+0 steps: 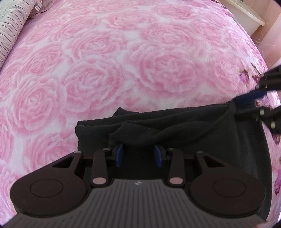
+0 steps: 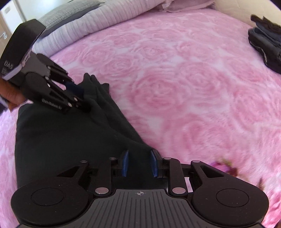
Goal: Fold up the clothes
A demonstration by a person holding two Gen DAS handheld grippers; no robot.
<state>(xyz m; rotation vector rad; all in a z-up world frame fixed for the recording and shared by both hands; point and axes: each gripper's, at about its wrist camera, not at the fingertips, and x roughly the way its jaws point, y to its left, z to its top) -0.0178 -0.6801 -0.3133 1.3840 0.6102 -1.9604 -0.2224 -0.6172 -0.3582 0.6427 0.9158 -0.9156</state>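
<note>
A black garment (image 1: 184, 126) lies folded on the pink rose blanket (image 1: 123, 61); it also shows in the right wrist view (image 2: 61, 133). My left gripper (image 1: 138, 149) has its blue pads apart with a bunched fold of the garment's edge between them. It appears in the right wrist view (image 2: 77, 91) at the garment's far corner. My right gripper (image 2: 138, 157) has its pads apart with the garment's near edge between them. It enters the left wrist view (image 1: 245, 103) at the right, at the garment's other corner.
A striped rolled quilt (image 2: 84, 29) lies along the far left of the bed. A pile of dark clothes (image 2: 265, 45) sits at the far right. A white tub (image 1: 245, 15) stands beyond the bed edge.
</note>
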